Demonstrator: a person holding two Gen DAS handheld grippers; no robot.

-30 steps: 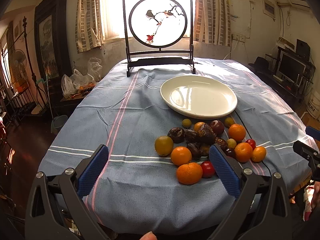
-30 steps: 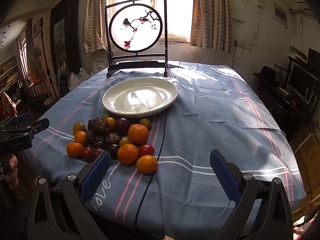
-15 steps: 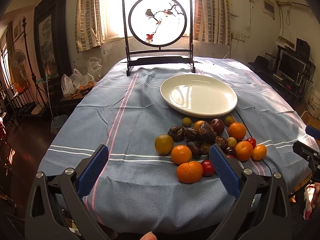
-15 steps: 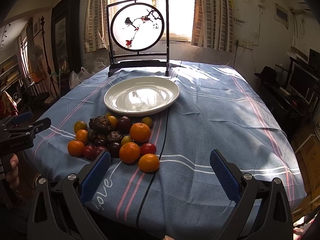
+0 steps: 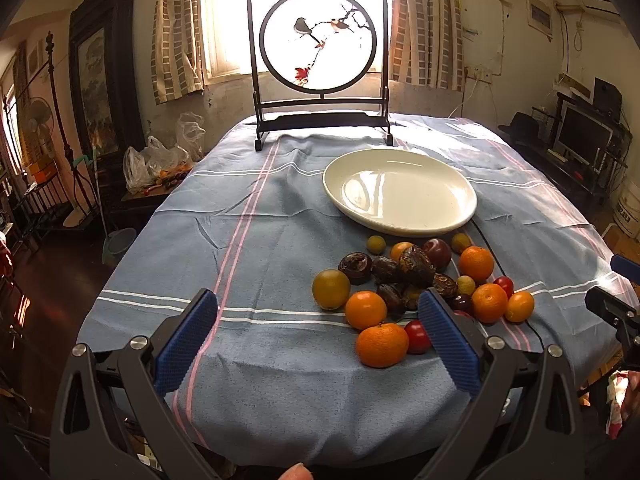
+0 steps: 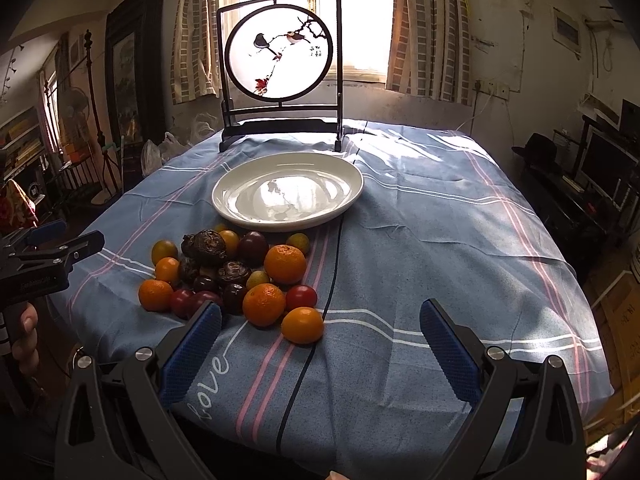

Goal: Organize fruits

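- Plate (image 5: 400,194): 1, white, nothing on it, on blue striped cloth (image 5: 240,208), just behind the fruit pile.
- Fruit pile (image 6: 236,270): all on the cloth, near front edge, none on the plate.
- Oranges/mandarins: approx. 6 visible in right wrist view; largest (image 6: 285,264) at pile's right side, nearest one (image 6: 302,325) at the front.
- Small red tomatoes/plums: at least 3; one (image 6: 301,297) between the two front oranges.
- Dark wrinkled fruits: approx. 4–5 at pile centre, e.g. (image 6: 204,243); exact no. cannot tell, they overlap.
- Small yellow-green fruits: approx. 4; one (image 5: 331,289) at pile's left edge in left wrist view.
- Screen (image 5: 318,56): 1, round bird panel in dark frame, upright at the table's far end.
- Left gripper (image 5: 316,342): released, fingers wide apart, holds nothing; low over front edge, pile just ahead to the right.
- Right gripper (image 6: 320,346): released, spread wide, holds nothing; low at front edge, pile ahead-left.
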